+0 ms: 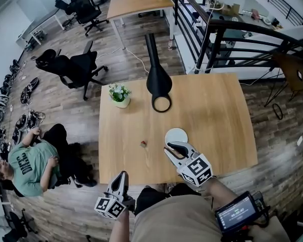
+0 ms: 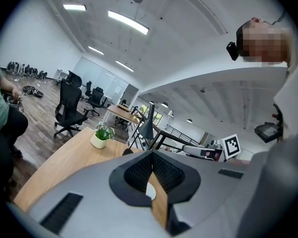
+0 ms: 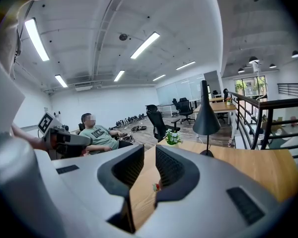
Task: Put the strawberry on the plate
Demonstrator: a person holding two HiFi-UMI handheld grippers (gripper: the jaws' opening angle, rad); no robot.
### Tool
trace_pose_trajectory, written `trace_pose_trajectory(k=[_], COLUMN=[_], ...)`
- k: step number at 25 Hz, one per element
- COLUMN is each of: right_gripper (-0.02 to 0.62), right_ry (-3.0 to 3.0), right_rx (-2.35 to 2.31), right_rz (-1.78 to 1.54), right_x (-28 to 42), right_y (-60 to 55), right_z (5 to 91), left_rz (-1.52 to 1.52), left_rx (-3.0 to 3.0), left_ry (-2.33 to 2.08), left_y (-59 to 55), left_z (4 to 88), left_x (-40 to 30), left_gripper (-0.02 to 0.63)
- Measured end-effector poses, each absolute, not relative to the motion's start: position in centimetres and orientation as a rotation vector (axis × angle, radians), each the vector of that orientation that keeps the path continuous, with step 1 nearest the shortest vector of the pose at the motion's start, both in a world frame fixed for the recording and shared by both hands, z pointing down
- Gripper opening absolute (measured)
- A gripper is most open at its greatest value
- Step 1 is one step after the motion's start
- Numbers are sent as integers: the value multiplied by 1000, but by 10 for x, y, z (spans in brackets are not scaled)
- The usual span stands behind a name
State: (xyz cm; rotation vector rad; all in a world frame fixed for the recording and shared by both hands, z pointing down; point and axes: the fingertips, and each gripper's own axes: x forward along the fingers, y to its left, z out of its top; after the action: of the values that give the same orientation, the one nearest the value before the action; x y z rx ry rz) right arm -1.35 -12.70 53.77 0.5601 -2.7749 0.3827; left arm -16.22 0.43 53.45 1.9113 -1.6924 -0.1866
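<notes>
Since the strawberry (image 1: 143, 143), lying on the surface (image 1: 212, 115) near the plate's (image 1: 176, 136) left, looks small, light, soft and bruisable, the right gripper (image 1: 174, 146) (jaws slightly apart, empty) should pinch its widest sides gently; left gripper (image 1: 122, 175) closed on nothing.

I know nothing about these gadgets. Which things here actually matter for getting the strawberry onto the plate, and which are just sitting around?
For the job:
- strawberry, lying on the table
- white plate
- right gripper, jaws apart, empty
- left gripper, empty

Just lying about:
- black lamp
- potted plant
- office chair
- seated person
</notes>
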Motion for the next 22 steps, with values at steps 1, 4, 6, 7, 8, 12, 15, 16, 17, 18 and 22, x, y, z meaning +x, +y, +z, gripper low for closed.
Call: trace_pose_trajectory(k=[1,4,6,7,8,12,15,16,17,18,22], right_gripper=[57,57,57,57,57,57,57,57,58,58,58], right_ry=[-2776,-2769,-2758,-2754,-2750,-2735,-2709,-2701,-2694,-2686,-2650], right_rx=[557,555,558,561,565,591,630,642,651,659,675], right_rz=[386,391,395,395,395,396,403,403,401,395,380], right_x=[-15,-18,-21,-24,-27,-40,-44,-46,-50,-53,-66], right_y=[-128,-130,-129,-129,-130,-139,-141,-142,-143,-145,-153], right_z=[538,543,547,550,551,555,554,554,554,556,569], left_rz=[-184,-185,-185,-184,-182,-167,-147,-135,-126,-119,-95], left_rx=[1909,1911,1909,1909,1909,1925,1961,1977,1993,2005,2028], left_ry=[-1694,-1694,-1688,-1682,-1674,-1627,-1564,-1543,-1525,-1510,-1469], left_y=[4,3,2,0,-2,-18,-28,-32,-36,-41,-56], left_z=[535,536,539,541,544,554,553,553,554,555,565], left_x=[-163,-167,-171,-174,-178,-188,-190,-192,-195,-198,-210], left_gripper=[3,3,3,3,3,3,3,3,3,3,3])
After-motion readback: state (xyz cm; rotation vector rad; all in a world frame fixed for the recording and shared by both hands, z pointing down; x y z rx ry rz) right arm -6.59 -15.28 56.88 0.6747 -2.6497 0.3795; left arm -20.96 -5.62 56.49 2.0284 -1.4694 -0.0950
